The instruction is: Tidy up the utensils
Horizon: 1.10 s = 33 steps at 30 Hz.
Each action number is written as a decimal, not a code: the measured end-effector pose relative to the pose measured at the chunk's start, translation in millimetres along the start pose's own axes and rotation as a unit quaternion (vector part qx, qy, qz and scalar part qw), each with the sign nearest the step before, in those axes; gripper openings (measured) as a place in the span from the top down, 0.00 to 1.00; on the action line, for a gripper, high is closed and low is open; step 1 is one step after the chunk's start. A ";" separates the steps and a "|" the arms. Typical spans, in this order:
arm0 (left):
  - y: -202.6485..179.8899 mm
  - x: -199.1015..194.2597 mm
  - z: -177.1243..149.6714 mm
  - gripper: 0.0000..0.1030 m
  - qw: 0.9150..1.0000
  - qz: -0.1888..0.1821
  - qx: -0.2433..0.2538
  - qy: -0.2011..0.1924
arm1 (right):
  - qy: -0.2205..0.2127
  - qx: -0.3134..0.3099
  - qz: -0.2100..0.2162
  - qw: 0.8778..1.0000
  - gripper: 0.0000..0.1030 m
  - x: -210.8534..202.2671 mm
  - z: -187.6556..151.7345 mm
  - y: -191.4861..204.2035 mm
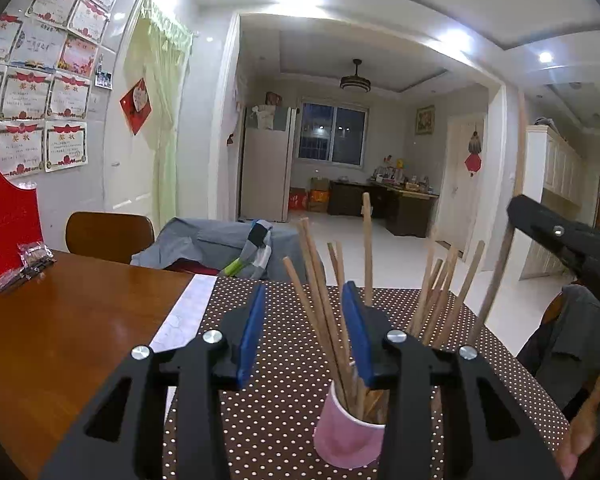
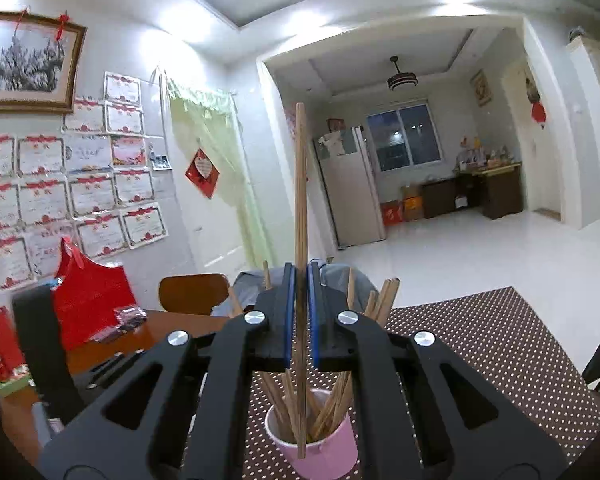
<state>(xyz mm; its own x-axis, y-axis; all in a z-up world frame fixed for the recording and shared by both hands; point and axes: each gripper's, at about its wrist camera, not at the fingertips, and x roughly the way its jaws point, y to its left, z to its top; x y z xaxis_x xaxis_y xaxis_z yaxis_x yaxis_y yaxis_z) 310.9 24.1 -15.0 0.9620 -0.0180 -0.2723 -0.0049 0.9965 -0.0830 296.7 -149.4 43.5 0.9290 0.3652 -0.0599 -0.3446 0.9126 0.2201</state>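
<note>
A pink cup [image 1: 348, 436] [image 2: 328, 460] stands on the dotted cloth, with several wooden chopsticks [image 1: 324, 300] leaning out of it. My left gripper [image 1: 305, 336] is open just above the cup. A few chopsticks rise between its blue pads, close to the right pad and not pressed. My right gripper [image 2: 300, 300] is shut on a single chopstick [image 2: 300, 184] held upright. That chopstick's lower end shows in front of the cup's near wall. In the left wrist view the right gripper [image 1: 518, 206] comes in from the right with this chopstick [image 1: 520, 148].
The brown dotted cloth [image 1: 276, 420] covers the right part of a wooden table [image 1: 60, 340]. A red bag [image 1: 4, 228] and small packets [image 1: 28, 264] lie at the left. A wooden chair [image 1: 108, 236] and grey clothes [image 1: 204, 244] stand behind. A hand [image 1: 584, 440] is at the lower right.
</note>
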 end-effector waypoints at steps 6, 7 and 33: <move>12.3 3.9 2.7 0.62 1.000 0.002 -0.019 0.012 | -0.014 -0.014 -0.020 1.000 0.94 11.2 0.6 7.8; 13.1 4.8 3.0 0.62 1.000 0.001 -0.022 0.016 | -0.014 -0.018 -0.024 0.999 0.94 13.6 0.0 9.2; 4.9 13.2 -2.1 0.49 0.998 0.002 -0.013 0.068 | 0.113 -0.016 -0.034 0.993 0.93 32.2 -70.5 -2.1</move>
<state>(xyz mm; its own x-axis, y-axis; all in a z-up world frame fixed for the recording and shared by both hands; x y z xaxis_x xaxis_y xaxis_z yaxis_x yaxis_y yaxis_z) 322.9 28.6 -21.0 0.9163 -0.0274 -0.3996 -0.0167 0.9942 -0.1065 317.8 -126.6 -27.6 0.8974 0.3315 -0.2911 -0.2897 0.9405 0.1777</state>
